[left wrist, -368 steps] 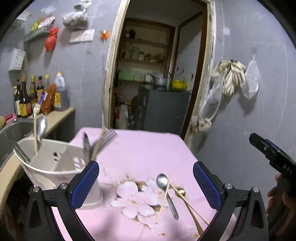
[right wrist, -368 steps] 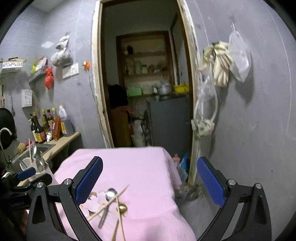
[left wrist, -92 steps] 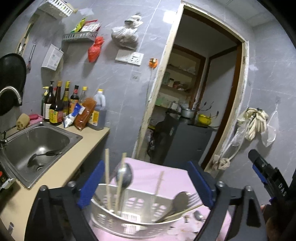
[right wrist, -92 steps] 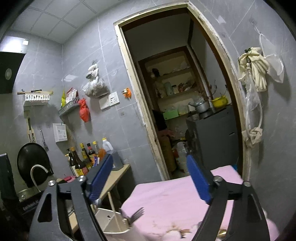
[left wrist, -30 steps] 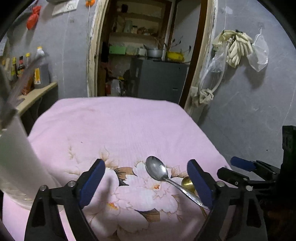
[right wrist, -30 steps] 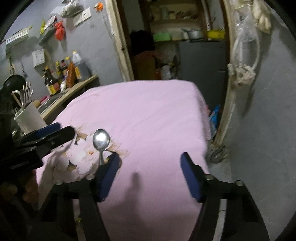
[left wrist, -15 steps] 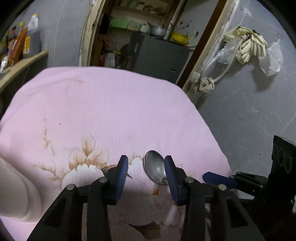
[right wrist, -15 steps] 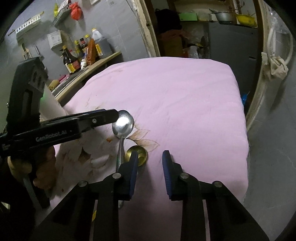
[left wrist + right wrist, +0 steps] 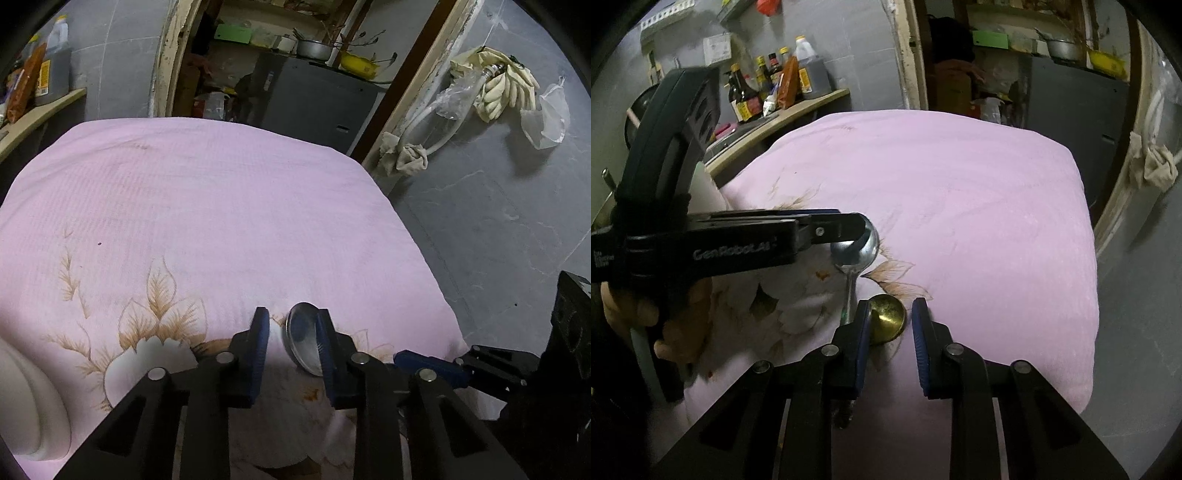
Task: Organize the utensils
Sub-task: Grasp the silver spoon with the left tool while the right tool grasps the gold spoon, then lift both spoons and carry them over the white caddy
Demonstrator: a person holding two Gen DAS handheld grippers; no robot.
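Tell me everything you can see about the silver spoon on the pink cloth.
The silver spoon looks like shiny metal, with an oval bowl facing up and a thin handle running toward the camera. It lies on the flowered part of the pink cloth, beside a gold spoon. The left gripper has been closing its jaws around the bowl; firm contact is unclear.

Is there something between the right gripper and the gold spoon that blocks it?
Nothing visible blocks it. The right gripper has just been closing, and the gold spoon bowl already lies between its fingers on the pink cloth. The silver spoon lies just left, at the left gripper, outside the right gripper's jaws.
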